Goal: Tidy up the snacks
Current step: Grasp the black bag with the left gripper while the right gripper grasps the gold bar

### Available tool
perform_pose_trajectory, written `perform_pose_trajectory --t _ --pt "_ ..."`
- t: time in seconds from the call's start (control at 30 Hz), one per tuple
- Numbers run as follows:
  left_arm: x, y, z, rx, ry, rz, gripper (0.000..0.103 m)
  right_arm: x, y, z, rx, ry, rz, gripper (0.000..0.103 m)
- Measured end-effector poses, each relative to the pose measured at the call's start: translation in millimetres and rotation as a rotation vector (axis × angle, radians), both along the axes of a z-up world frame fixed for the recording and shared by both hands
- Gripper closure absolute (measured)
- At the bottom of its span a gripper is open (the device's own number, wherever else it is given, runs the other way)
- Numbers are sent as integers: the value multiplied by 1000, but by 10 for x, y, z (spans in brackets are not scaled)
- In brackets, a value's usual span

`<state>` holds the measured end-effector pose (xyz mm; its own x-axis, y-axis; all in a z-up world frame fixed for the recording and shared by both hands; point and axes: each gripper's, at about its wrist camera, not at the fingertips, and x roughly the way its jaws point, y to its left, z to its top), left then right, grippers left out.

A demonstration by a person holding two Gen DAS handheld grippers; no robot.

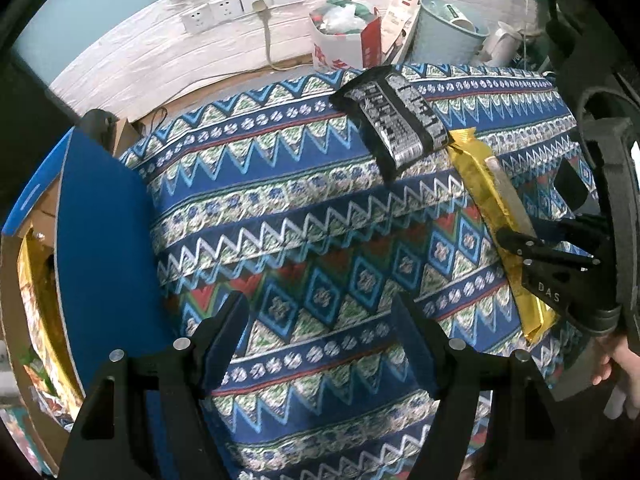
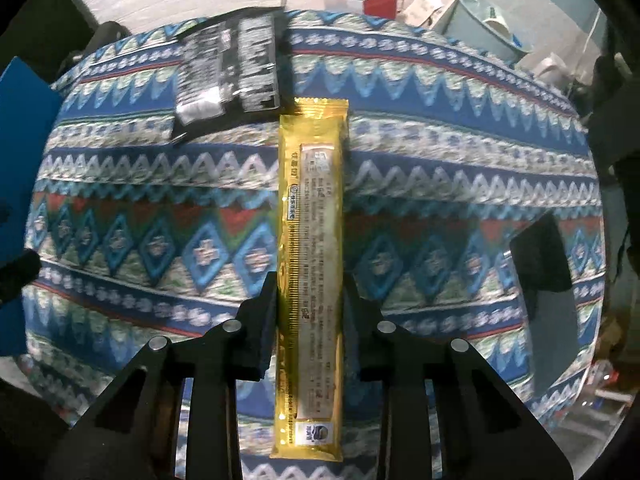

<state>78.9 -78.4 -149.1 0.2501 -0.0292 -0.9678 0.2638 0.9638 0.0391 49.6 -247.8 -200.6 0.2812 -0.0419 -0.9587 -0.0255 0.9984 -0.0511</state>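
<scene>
The right gripper (image 2: 310,312) is clamping a long gold snack packet (image 2: 314,216) on the patterned tablecloth (image 2: 440,184), near its far edge; the left gripper (image 1: 320,320) is hovering wide open, empty.

Long gold snack packet (image 2: 312,248) lies beside black packet (image 2: 230,68).

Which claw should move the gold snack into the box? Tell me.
Right. The right claw is already shut on the gold snack. The left claw is open and empty over the cloth, though it is nearer the box.
</scene>
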Motion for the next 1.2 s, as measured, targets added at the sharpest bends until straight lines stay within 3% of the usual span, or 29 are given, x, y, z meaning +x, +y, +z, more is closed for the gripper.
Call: perform_pose_trajectory --t 0.2,0.53,0.77,1.03,1.07,1.13,1.2 --pt "184 -143 -30 -2 -3 24 27 97 -456 31 -3 -21 -36 77" --pt "548 -394 -8 -58 -2 98 25 739 -760 287 -46 -81 79 77" --pt "804 -579 28 -45 -46 122 20 1192 -906 182 -55 -41 127 77" --pt "1052 -699 -254 -126 20 249 18 1316 -955 42 -20 -14 151 75" --pt "1072 -713 -275 -138 25 262 18 1346 -994 9 -10 -9 148 74" --pt "1126 -742 -312 -157 31 283 18 1389 -1073 -40 11 15 135 55" --pt "1183 -760 -343 -154 29 313 18 1431 -1152 -69 28 33 123 49"
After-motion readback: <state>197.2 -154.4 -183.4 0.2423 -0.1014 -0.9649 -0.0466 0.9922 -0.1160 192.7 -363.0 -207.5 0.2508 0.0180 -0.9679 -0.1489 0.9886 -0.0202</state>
